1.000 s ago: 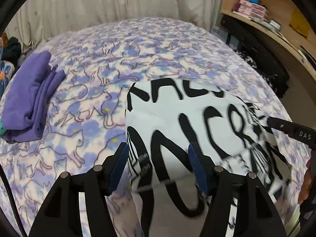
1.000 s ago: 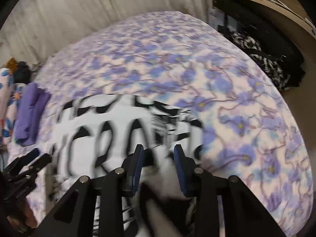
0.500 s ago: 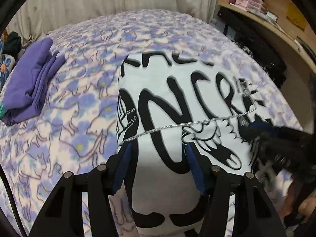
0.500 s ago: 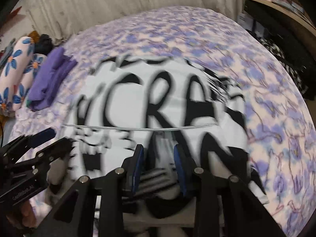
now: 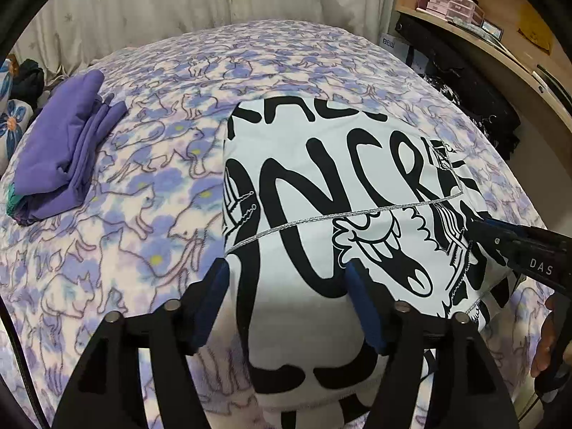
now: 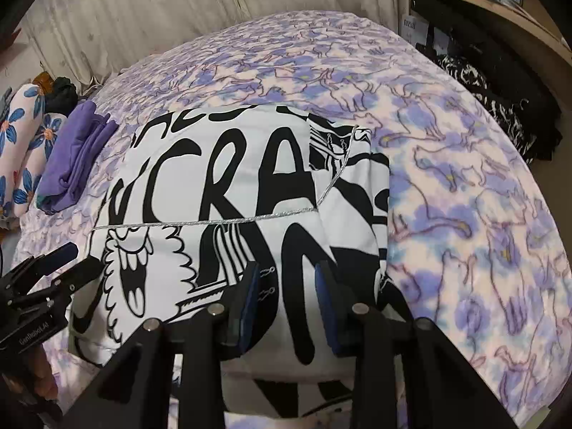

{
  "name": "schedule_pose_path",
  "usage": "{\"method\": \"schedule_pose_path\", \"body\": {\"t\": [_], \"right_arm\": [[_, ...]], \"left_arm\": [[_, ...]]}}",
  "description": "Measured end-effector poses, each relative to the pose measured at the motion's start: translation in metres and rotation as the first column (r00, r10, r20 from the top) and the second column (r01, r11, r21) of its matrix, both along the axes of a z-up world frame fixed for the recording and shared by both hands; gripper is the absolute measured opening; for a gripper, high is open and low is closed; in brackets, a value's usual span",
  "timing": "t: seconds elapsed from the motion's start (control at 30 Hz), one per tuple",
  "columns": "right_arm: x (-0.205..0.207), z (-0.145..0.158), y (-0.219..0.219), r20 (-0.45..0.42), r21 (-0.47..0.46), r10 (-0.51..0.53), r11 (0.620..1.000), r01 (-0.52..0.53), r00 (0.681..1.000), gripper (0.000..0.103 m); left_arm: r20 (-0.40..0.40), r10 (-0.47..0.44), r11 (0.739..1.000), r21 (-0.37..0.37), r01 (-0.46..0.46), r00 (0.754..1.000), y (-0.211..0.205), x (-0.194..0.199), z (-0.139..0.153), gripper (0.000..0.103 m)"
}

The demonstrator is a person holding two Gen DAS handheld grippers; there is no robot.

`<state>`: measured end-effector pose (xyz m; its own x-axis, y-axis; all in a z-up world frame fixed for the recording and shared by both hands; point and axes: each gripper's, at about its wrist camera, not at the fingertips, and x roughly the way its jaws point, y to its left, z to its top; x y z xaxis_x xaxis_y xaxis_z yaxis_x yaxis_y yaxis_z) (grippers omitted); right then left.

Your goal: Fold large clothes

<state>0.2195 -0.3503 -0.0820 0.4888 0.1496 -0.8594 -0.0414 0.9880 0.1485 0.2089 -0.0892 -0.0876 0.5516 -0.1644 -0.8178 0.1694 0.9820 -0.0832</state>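
Note:
A white garment with large black lettering [image 5: 321,186] lies folded on the bed, with a thin silver chain across it; it also shows in the right wrist view [image 6: 232,186]. My left gripper [image 5: 287,279] is open, its blue pads over the garment's near left edge, holding nothing. My right gripper [image 6: 286,282] is open over the near right part of the garment. Each gripper shows in the other's view: the right one [image 5: 507,243], the left one [image 6: 71,261].
A folded purple garment [image 5: 64,146] lies at the bed's left [image 6: 71,157]. The bed has a purple cat-print blanket [image 5: 143,214]. A floral pillow [image 6: 21,136] is at far left. Dark clothes [image 6: 500,85] and a wooden shelf [image 5: 482,43] are at right.
Both grippers pulled back toward the near edge and steadied. The garment, blurred and shifting earlier, now lies still and folded over, with the chain across it.

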Motion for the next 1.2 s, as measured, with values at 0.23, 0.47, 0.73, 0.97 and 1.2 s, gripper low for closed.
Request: {"method": "schedule_pose_path", "body": {"t": [0.23, 0.47, 0.73, 0.97, 1.2], "right_arm": [[-0.006, 0.014, -0.005, 0.017, 0.028, 0.022, 0.999, -0.022, 1.000, 0.059], [0.031, -0.013, -0.056, -0.088, 0.099, -0.038, 0.994, 0.047, 0.995, 0.075], [0.071, -0.066, -0.076, -0.206, 0.390, 0.101, 0.921, -0.013, 0.973, 0.085], [0.081, -0.074, -0.058, -0.184, 0.433, 0.195, 0.896, -0.098, 0.963, 0.086], [0.065, -0.029, -0.018, -0.098, 0.344, 0.231, 0.921, -0.185, 0.968, 0.036]], "left_arm": [[0.002, 0.006, 1.000, -0.016, -0.006, 1.000, 0.012, -0.007, 0.007, 0.084], [-0.145, -0.025, 0.980, -0.201, -0.005, 0.989, 0.031, 0.020, -0.031, 0.087], [-0.220, -0.104, 0.923, -0.386, 0.012, 0.970, 0.031, 0.046, -0.064, 0.098], [-0.251, -0.134, 0.917, -0.398, 0.023, 0.959, 0.019, 0.065, -0.069, 0.096], [-0.084, -0.136, 0.951, -0.290, 0.106, 0.987, 0.006, 0.053, -0.030, 0.051]]}}
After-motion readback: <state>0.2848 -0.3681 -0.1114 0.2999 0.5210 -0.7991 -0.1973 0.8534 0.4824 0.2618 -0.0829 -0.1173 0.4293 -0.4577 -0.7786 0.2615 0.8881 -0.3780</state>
